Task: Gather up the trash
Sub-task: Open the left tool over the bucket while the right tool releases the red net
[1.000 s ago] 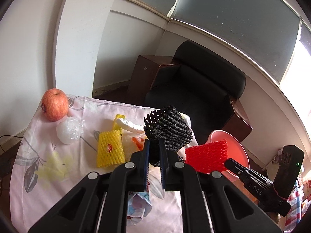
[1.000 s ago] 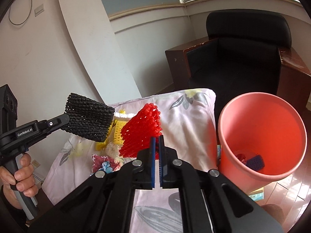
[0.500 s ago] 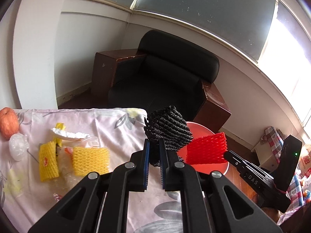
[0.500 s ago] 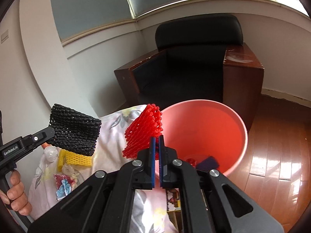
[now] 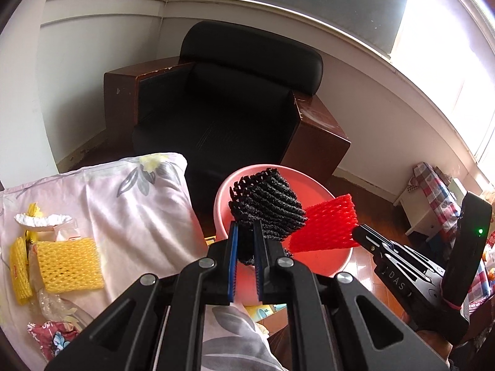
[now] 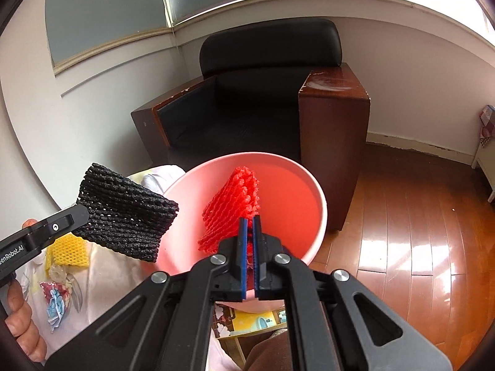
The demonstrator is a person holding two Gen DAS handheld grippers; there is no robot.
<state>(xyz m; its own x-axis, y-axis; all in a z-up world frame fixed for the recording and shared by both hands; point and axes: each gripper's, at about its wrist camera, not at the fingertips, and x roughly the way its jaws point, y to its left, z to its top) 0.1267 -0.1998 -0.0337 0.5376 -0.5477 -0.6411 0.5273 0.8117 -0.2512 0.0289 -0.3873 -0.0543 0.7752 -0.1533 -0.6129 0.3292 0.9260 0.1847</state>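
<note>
"DAS" stands in pale letters on the black body of the right claw point(image 5: 355, 232). "enRobot.AI", its start cut off, stands on the left claw point(image 6: 85, 216).

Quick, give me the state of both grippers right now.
Left gripper: closed on the black foam net.
Right gripper: closed on the red foam net, above the pink bin.

Both black handheld grippers tilt downward side by side: left gripper point(image 5: 246, 232) fingers nearly closed, right gripper point(image 6: 250, 225) fingers fully pinched together.
</note>
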